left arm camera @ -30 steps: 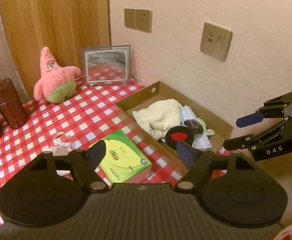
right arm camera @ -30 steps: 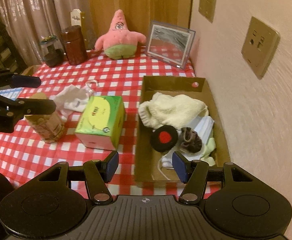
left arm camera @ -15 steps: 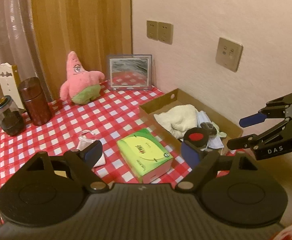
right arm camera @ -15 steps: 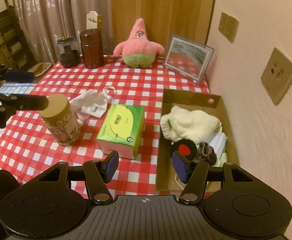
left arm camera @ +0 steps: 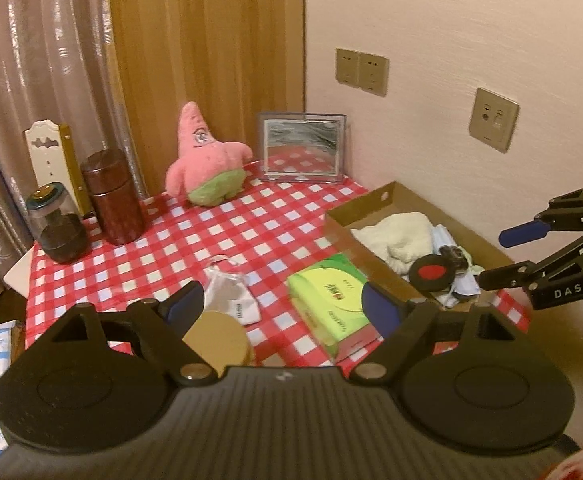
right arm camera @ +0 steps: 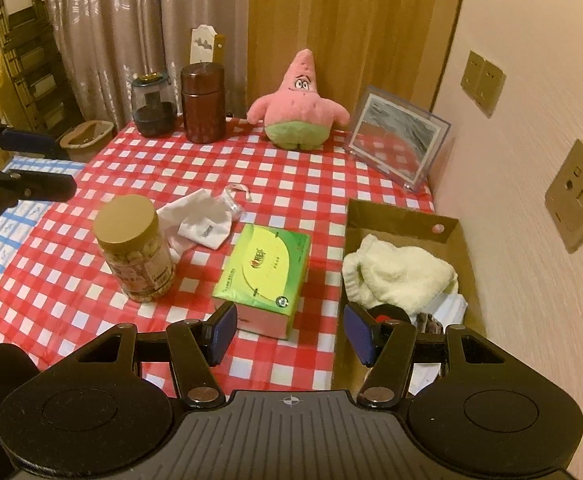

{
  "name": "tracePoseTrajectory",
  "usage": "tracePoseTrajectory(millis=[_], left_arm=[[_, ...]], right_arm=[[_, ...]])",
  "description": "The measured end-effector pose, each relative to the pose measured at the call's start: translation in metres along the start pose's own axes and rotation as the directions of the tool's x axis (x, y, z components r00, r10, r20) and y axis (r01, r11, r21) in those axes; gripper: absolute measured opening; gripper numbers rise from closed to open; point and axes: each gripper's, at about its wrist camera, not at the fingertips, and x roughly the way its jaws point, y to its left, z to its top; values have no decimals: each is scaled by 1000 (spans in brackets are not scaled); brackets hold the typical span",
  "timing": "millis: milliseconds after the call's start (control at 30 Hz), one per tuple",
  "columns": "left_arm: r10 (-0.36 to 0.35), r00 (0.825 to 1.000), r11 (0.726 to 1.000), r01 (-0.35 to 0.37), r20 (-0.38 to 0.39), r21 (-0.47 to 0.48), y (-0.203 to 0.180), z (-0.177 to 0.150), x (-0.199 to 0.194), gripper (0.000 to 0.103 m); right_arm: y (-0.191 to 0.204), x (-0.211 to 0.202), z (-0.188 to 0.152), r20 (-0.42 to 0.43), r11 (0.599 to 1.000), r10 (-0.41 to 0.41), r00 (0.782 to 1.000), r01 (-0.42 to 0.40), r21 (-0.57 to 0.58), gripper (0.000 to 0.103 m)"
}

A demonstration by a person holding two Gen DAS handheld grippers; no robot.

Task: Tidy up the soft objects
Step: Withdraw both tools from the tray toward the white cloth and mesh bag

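Observation:
A pink star plush (left arm camera: 207, 160) (right arm camera: 299, 104) sits upright at the back of the red checked table. A white cloth pouch (left arm camera: 231, 294) (right arm camera: 199, 222) lies mid-table. A cardboard box (left arm camera: 375, 204) (right arm camera: 395, 220) by the wall holds a cream towel (left arm camera: 399, 236) (right arm camera: 399, 276), a black-and-red round item (left arm camera: 431, 274) and other soft items. My left gripper (left arm camera: 281, 306) is open and empty above the near table edge. My right gripper (right arm camera: 289, 334) is open and empty, hovering near the box's front corner.
A green tissue box (left arm camera: 331, 300) (right arm camera: 265, 268) lies beside the cardboard box. A gold-lidded jar (right arm camera: 133, 248) stands front left. A brown canister (right arm camera: 203, 102), a dark glass jar (right arm camera: 153, 106) and a framed mirror (right arm camera: 397, 136) stand at the back. The wall runs along the right.
Both grippers have pulled back and up from the box, so more of the table shows. Both stay open and empty.

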Motion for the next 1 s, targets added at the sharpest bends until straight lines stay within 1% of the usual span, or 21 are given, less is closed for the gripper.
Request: tracePoseTrajectory(millis=[367, 567, 700, 800, 867, 1000], left_arm=[[47, 999, 998, -48, -13, -28, 55, -1, 0, 84], [55, 998, 998, -56, -42, -20, 90, 4, 17, 84], [63, 996, 998, -63, -67, -3, 115, 8, 35, 84], [58, 994, 998, -59, -90, -7, 135, 10, 52, 84], [39, 995, 999, -40, -95, -6, 147, 12, 64, 84], [22, 991, 999, -16, -131, 48, 167, 13, 92, 84]], right_arm=[[10, 24, 17, -6, 999, 25, 1000, -26, -26, 59], [11, 47, 36, 6, 995, 96, 995, -96, -40, 59], [12, 67, 53, 7, 990, 120, 993, -119, -69, 59], [14, 88, 67, 4, 985, 142, 990, -141, -102, 59], [15, 101, 74, 0, 977, 158, 987, -156, -146, 59], [21, 132, 88, -13, 950, 188, 982, -186, -251, 59]])
